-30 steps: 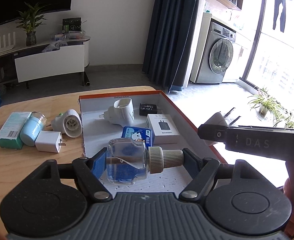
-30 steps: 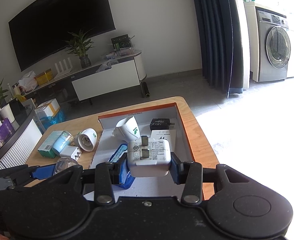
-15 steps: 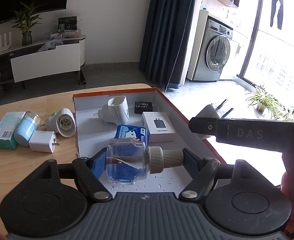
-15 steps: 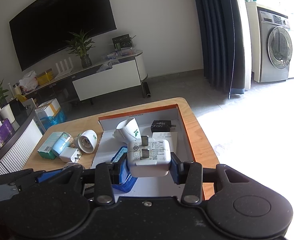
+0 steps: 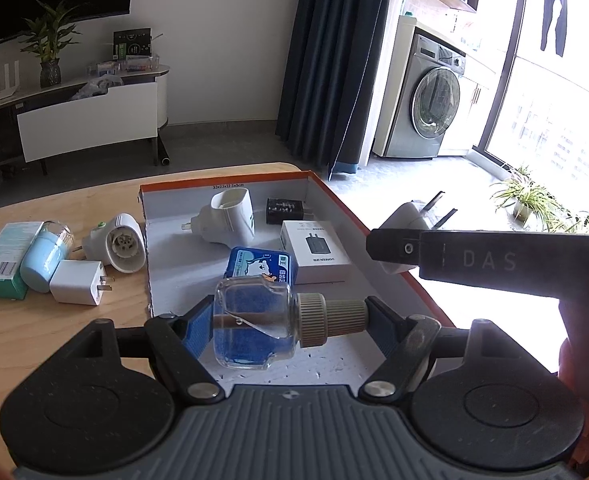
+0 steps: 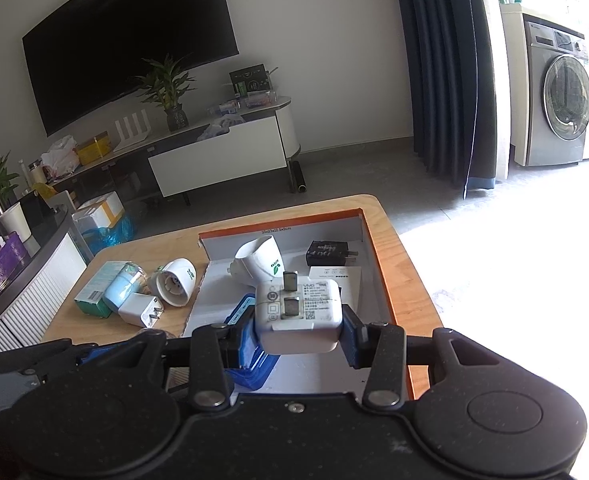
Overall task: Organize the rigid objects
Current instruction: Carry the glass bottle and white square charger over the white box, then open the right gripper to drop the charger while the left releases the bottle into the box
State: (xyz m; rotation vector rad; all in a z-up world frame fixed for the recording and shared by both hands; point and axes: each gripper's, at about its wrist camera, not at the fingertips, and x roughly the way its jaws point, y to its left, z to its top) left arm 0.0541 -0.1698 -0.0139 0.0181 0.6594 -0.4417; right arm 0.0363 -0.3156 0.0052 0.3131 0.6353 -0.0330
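My left tool (image 5: 290,316) clamps the bottle (image 5: 254,320); my right tool (image 6: 298,336) clamps the charger (image 6: 298,316). I lower both gently into the box (image 5: 222,184), toward the bare floor at 6 o'clock.

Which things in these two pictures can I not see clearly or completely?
- Blue tin: right wrist view, mostly hidden behind the right claw and its white square charger.
- Same charger: left wrist view, body covered by the claw's black finger.
- Clear glass bottle in the left claw: its label cannot be seen.
- Small black adapter: print too small.
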